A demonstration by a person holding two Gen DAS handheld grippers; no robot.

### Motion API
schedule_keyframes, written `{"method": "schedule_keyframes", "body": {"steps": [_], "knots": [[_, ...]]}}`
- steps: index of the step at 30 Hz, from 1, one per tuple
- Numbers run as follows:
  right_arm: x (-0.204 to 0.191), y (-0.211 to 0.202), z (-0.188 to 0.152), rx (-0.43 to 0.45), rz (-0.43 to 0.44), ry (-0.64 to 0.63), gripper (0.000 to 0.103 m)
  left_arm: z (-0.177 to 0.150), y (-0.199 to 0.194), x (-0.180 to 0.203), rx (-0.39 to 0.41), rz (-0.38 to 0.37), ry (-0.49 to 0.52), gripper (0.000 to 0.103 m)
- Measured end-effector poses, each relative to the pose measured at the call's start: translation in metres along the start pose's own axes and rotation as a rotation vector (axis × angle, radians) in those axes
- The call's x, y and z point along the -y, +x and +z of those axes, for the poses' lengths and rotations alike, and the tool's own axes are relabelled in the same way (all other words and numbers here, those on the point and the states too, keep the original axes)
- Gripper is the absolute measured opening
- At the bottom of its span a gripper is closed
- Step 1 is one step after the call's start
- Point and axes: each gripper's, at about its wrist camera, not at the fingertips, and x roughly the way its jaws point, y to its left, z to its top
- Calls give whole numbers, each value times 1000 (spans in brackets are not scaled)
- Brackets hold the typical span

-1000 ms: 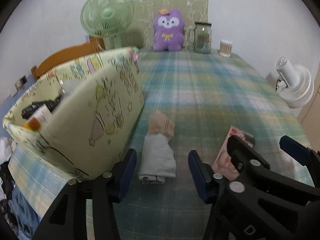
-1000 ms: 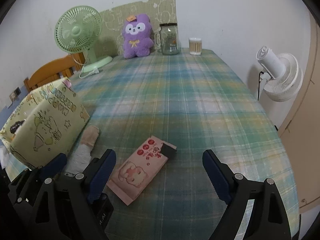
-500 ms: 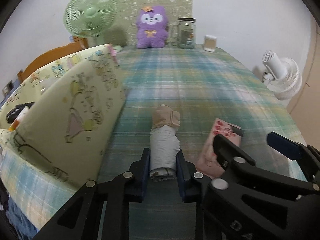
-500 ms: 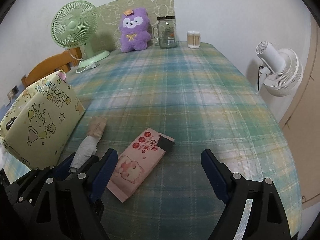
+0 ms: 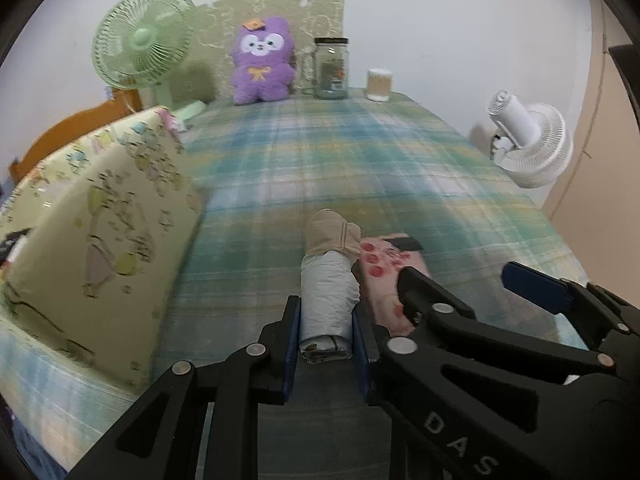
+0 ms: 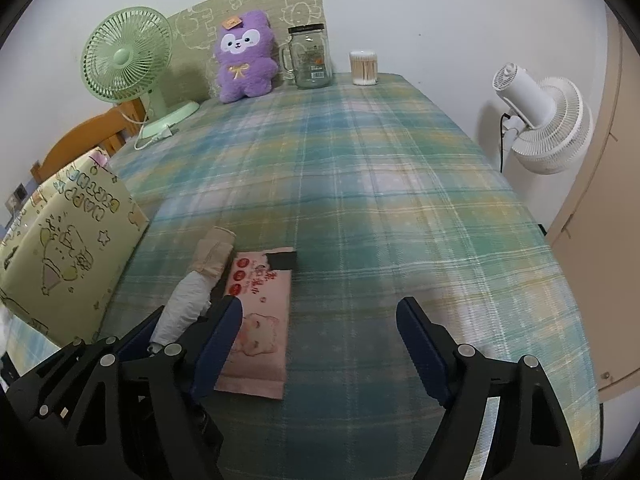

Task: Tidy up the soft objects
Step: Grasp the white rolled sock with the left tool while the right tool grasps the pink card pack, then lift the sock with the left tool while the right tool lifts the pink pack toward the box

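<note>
My left gripper (image 5: 325, 340) is shut on the near end of a rolled grey cloth bundle (image 5: 328, 296) with a beige cloth end (image 5: 332, 234). The bundle shows in the right wrist view (image 6: 186, 304) too, touching a pink tissue pack (image 6: 260, 312) that lies flat on the plaid bed cover (image 6: 380, 184). My right gripper (image 6: 320, 340) is open, its left finger over the pack's near part. A yellow cartoon-print storage bag (image 5: 92, 232) stands at the left, also in the right wrist view (image 6: 68, 256).
At the far end stand a purple plush toy (image 5: 262, 66), a green fan (image 5: 140, 48), a glass jar (image 5: 331, 68) and a cotton-swab tub (image 5: 378, 84). A white fan (image 6: 540, 120) stands off the bed's right edge. A wooden chair back (image 5: 80, 128) is behind the bag.
My left gripper closed on the grey cloth bundle and has shifted it right, up against the pink pack. My right gripper stays open and has moved in over the pack.
</note>
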Motion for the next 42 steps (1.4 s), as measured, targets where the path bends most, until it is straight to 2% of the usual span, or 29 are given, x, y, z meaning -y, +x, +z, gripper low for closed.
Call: {"method": "schedule_keyframes", "body": {"steps": [5,9,14,16,18,23,27,31,42], "knots": [[-12,4,1,-7,20,-19,83,-2,5,-14,-18,50,-5,24],[-21,10,0,-17,29,-18,81,-4,5,-20,-18,61,-6,31],[-25,12,-1,-9,15,-33,61,-5,5,-23,-15,67,-2,40],[-26,13,0,-8,15,-36,49,-5,5,-25,-17,69,-8,42],[-27,13,1,-7,21,-39,44,-5,5,-24,-20,72,-11,42],[-22,12,1,-4,33,-33,41,-4,6,-21,-17,80,-18,41],[-16,10,3,-5,38,-28,40,-2,8,-16,-18,56,-25,24],[-8,7,4,-5,38,-13,40,1,9,-8,-17,36,-11,22],[4,-20,16,55,30,3,40,16,-13,4,46,17,-1,22]]}}
